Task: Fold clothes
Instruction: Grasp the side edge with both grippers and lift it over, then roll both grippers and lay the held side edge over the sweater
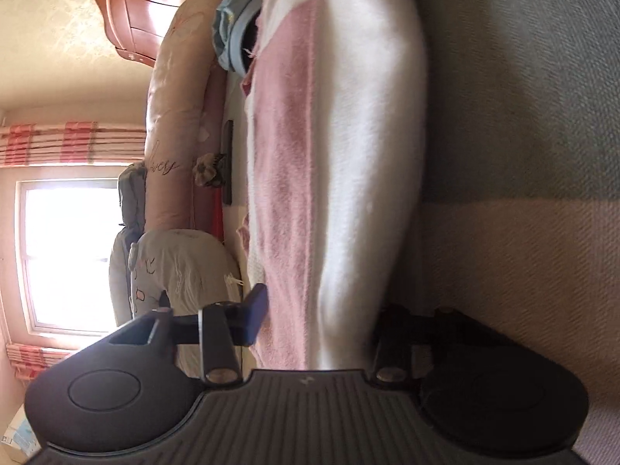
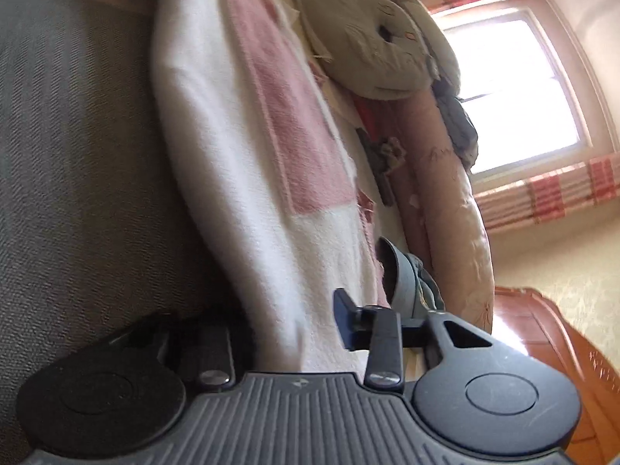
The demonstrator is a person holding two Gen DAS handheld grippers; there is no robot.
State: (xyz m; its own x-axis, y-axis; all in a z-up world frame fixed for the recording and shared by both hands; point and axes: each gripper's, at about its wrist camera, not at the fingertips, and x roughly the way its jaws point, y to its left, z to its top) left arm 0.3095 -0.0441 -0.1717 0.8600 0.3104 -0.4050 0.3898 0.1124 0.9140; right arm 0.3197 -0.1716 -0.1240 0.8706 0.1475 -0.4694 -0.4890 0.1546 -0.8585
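A fluffy white garment with pink panels lies in a long fold on the bed's grey and pale pink sheet. Both views are rolled sideways. In the left wrist view my left gripper has the garment's near edge between its blue-padded finger and its shadowed finger, and the pads press on the cloth. In the right wrist view the same garment runs away from my right gripper. Its dark fingers are shut on the other end of that near edge.
Behind the garment lie a rolled pink quilt, a beige plush pillow, a bundle of folded blue clothes and a dark flat object. A wooden headboard and a bright window stand beyond.
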